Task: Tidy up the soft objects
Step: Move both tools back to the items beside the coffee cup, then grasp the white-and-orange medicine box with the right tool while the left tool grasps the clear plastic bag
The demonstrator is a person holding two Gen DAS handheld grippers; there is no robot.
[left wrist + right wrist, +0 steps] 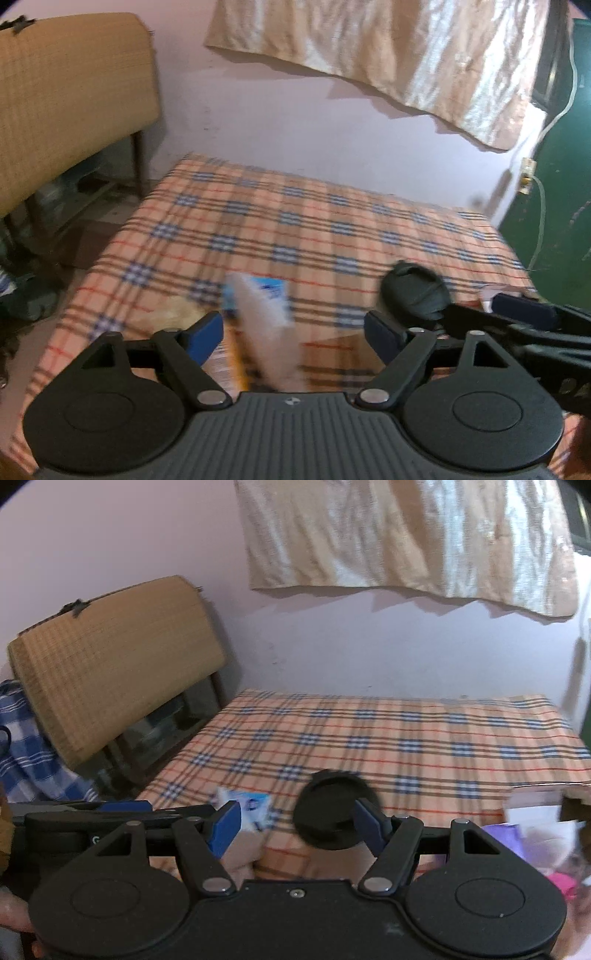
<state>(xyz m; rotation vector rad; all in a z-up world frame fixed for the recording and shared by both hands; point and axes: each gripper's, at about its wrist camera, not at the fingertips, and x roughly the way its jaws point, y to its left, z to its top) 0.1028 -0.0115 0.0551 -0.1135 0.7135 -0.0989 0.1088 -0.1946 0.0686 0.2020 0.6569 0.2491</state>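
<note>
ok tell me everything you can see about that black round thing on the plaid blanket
The black round thing looks like soft, matte dark fabric bundled into a flattened oval, with a fold or rim along its top. It lies on the plaid blanket. In the right wrist view one blue fingertip overlaps it; contact is unclear.

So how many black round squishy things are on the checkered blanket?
1. The black round thing lies on the checkered blanket, right of the white-and-blue packet. More may hide behind the grippers.
</note>
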